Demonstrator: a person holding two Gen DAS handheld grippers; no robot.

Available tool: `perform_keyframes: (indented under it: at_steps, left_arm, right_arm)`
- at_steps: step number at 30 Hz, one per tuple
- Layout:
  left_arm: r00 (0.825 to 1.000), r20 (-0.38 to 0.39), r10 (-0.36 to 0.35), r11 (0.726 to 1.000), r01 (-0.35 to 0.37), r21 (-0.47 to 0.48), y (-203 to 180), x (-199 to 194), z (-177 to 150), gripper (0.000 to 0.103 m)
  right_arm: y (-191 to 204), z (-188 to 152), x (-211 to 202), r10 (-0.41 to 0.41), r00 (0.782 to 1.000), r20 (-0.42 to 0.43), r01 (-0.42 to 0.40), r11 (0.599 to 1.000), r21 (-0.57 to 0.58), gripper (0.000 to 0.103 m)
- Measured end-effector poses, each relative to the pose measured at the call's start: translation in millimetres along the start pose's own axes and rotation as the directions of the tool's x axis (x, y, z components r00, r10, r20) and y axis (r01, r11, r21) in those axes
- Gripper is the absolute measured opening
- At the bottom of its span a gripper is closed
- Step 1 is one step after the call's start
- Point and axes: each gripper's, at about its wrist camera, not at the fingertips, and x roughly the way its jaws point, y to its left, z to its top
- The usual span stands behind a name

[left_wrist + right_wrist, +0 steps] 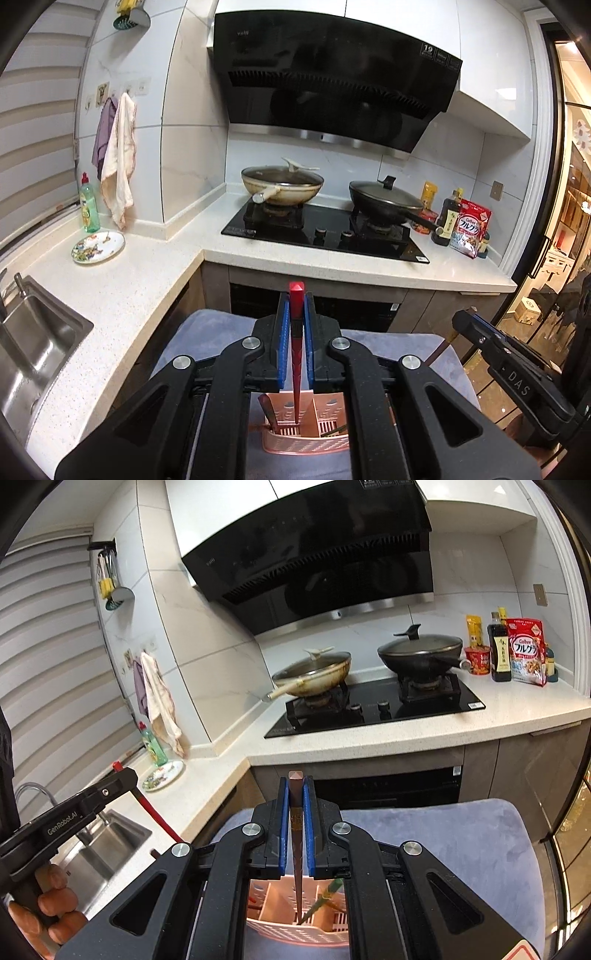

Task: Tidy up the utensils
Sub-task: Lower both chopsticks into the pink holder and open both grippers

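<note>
A red chopstick [296, 332] is clamped between the closed blue pads of the left gripper [296, 306], its point aimed down at a pink divided holder [306, 437] that stands on a grey-blue padded seat [207, 332]. A brown chopstick [296, 830] is gripped the same way by the right gripper [296, 786], its tip reaching down among the compartments of the same holder [295, 926]. The step in hand is judged to be the sorting of chopsticks into the holder, one carried by each gripper.

For the next move, each tip has to be lined up over the wanted compartment and lowered inside the dividers before the pads are let apart; a release made too high or off to one side could let a stick glance off a divider.

In the holder, a dark flat piece [266, 413] is seen leaning in the left compartment, and a green stick [325, 897] is slanted across the right one. Which compartment each held stick is meant for cannot be told. The holder appears only partly filled.
</note>
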Motion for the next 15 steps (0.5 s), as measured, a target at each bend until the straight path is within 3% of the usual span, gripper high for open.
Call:
perform_keyframes:
  at_steps: [6, 9, 10, 11, 15]
  left_arm:
    - [1.0, -0.012, 0.014, 1.0, -0.014, -0.009, 2.0, 3.0, -9.5, 0.009]
    - [0.999, -0.001, 0.04, 0.999, -0.04, -0.002, 0.2, -2.4, -11.8, 0.033]
    - [0.999, 0.005, 0.045, 0.999, -0.045, -0.002, -0.1, -5.2, -12.0, 0.037]
    - [0.999, 0.011, 0.046, 0.999, -0.046, 0.001, -0.7, -9.0, -12.6, 0.037]
    - [0.998, 0.013, 0.061, 0.998, -0.061, 0.023, -5.7, -17.7, -13.0, 0.037]
  right_arm:
    - [0.4, -8.5, 6.0, 0.001, 1.0, -0.027, -0.001, 1.0, -0.012, 0.014]
    - [2.0, -9.1, 0.3, -0.003, 1.0, -0.016, 0.003, 1.0, -0.017, 0.025]
    - [2.6, -9.1, -4.5, -0.004, 1.0, -0.005, 0.004, 1.0, -0.015, 0.036]
    - [3.0, -8.8, -9.0, -0.003, 1.0, 0.004, 0.003, 1.0, -0.013, 0.043]
    - [7.9, -7.9, -21.9, -0.001, 1.0, 0.015, 0.001, 1.0, -0.025, 0.043]
